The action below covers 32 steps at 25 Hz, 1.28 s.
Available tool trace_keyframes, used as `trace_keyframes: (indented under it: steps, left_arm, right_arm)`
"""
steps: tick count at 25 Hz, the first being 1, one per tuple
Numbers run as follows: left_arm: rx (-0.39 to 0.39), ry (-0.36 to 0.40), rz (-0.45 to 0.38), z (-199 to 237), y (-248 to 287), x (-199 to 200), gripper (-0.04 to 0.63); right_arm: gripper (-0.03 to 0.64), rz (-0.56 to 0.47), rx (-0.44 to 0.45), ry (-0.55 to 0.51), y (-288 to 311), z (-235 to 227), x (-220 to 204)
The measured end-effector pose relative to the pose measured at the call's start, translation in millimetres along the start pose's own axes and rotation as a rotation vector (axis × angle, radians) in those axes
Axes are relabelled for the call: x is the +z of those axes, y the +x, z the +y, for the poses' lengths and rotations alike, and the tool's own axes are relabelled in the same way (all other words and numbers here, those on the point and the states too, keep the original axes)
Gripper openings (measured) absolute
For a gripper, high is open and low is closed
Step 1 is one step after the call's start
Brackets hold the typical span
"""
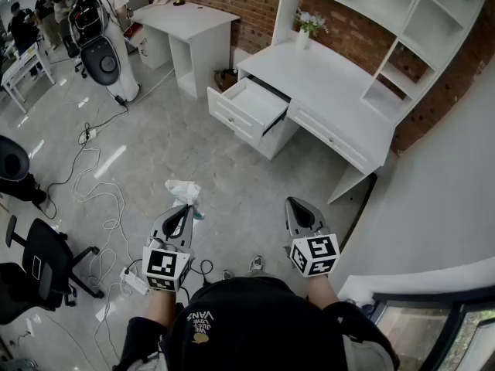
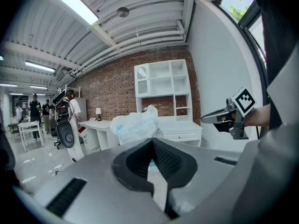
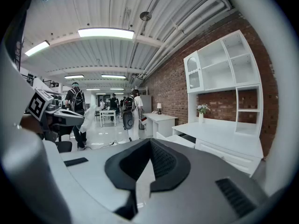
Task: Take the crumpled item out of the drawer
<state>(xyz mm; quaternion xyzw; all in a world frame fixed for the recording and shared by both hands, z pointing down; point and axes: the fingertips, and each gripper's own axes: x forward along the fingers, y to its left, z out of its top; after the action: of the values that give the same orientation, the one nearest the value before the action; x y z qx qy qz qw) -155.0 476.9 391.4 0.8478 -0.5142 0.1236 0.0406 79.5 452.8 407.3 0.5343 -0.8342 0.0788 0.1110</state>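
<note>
My left gripper point(image 1: 186, 209) is shut on a crumpled white plastic item point(image 1: 184, 192), which hangs above the grey floor well away from the desk. In the left gripper view the crumpled item point(image 2: 135, 125) sticks out past the closed jaws of the left gripper point(image 2: 152, 142). The white drawer point(image 1: 251, 107) stands pulled open under the white desk point(image 1: 332, 99). My right gripper point(image 1: 293, 202) is shut with nothing in it, level with the left one. The right gripper view shows the right gripper point(image 3: 149, 143) with jaws closed, and the drawer point(image 3: 175, 139) ahead.
A shelf hutch point(image 1: 402, 29) rises on the desk against a brick wall. Cables and a power strip point(image 1: 133, 281) lie on the floor at the left, beside a black office chair point(image 1: 39, 265). A second white desk point(image 1: 189, 25) and people stand farther back.
</note>
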Motion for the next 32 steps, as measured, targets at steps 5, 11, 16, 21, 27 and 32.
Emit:
trace_keyframes:
  steps: [5, 11, 16, 21, 27, 32]
  left_arm:
    - [-0.013, 0.011, -0.009, 4.7, 3.3, -3.5, 0.006]
    - [-0.002, 0.002, 0.003, 15.7, 7.2, -10.2, 0.006]
    - [0.008, -0.007, 0.020, 29.4, 24.7, -14.6, 0.006]
    - [0.037, -0.011, 0.027, 43.4, 62.1, -10.9, 0.006]
    - [0.078, -0.015, 0.018, 53.2, 128.4, 12.9, 0.006]
    - [0.110, -0.027, 0.007, 55.1, 179.3, 24.4, 0.006]
  right_arm:
    - [0.000, -0.008, -0.001, -0.004, 5.7, 5.7, -2.3]
    - [0.000, -0.040, 0.035, 0.019, 18.1, 10.6, 1.7]
    - [0.000, -0.051, 0.037, 0.036, 43.5, 2.1, 5.7]
    - [0.000, -0.049, 0.055, 0.045, 74.5, -23.5, 10.4]
    - [0.000, -0.055, 0.062, 0.036, 120.7, -85.5, 30.1]
    - [0.000, -0.058, 0.087, 0.028, 157.5, -126.6, 38.2]
